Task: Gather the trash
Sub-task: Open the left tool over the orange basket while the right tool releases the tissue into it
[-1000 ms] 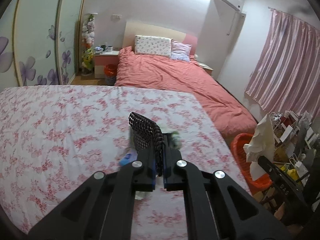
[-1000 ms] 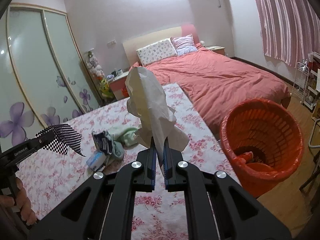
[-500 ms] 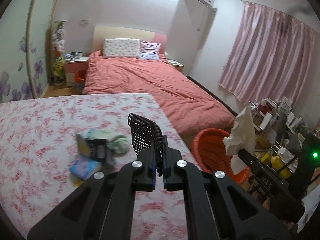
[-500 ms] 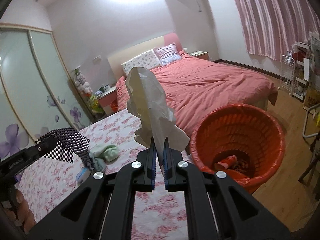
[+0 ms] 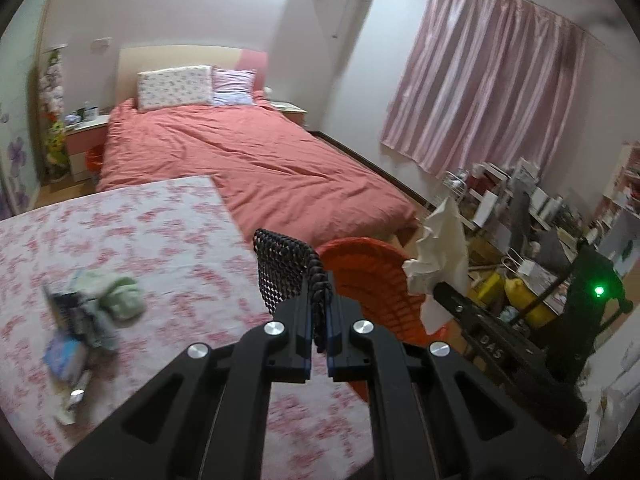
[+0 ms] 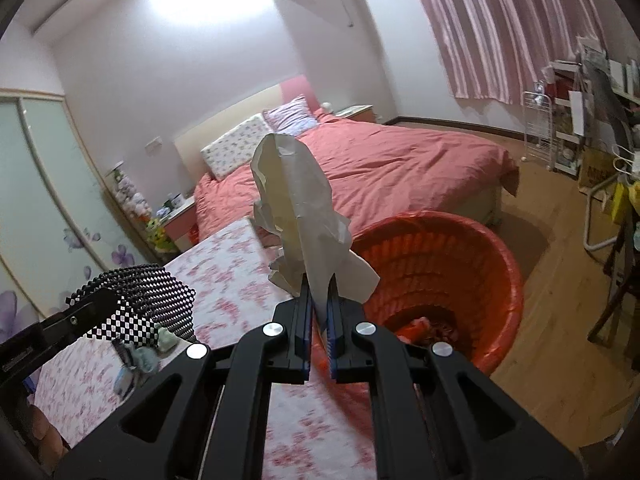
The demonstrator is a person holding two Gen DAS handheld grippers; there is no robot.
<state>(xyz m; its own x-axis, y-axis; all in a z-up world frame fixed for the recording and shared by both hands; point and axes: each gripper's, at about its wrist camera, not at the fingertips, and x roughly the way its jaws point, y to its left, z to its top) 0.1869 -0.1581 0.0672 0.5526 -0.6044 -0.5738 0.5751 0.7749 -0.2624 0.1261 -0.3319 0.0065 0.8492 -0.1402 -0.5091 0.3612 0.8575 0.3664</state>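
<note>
- Both pieces of trash are in the air and heading for the orange basket (image 6: 460, 248), which stands on the wooden floor just off the corner of the flowered table (image 5: 168, 240). This looks like the carry-to-bin step, with the drop not yet made.
- The right gripper (image 6: 319, 332) has its jaws pinched together on a crumpled white tissue (image 6: 298, 216), which stands upright out of the tips. From its own camera the tissue sits just on the table side of the basket's rim, so I judge it needs to come a little further over the opening before the jaws part.
- The left gripper (image 5: 319, 334) is likewise clamped shut, on a black-and-white checkered wrapper (image 5: 286, 270) that sticks up and curls over the tips. It hangs over the table edge beside the basket, on the far side from the right gripper.
- Next move, as I read it: bring each gripper over the basket's mouth, tip it downward and let go. The tissue is light and may cling or drift, so a release low over the opening would be safer.
- Inside the basket some reddish scraps (image 6: 420, 326) already lie at the bottom.
- More trash remains on the table, well away from the basket: a pale green wad (image 5: 120, 300) and blue packets (image 5: 64, 354) in a small heap.
</note>
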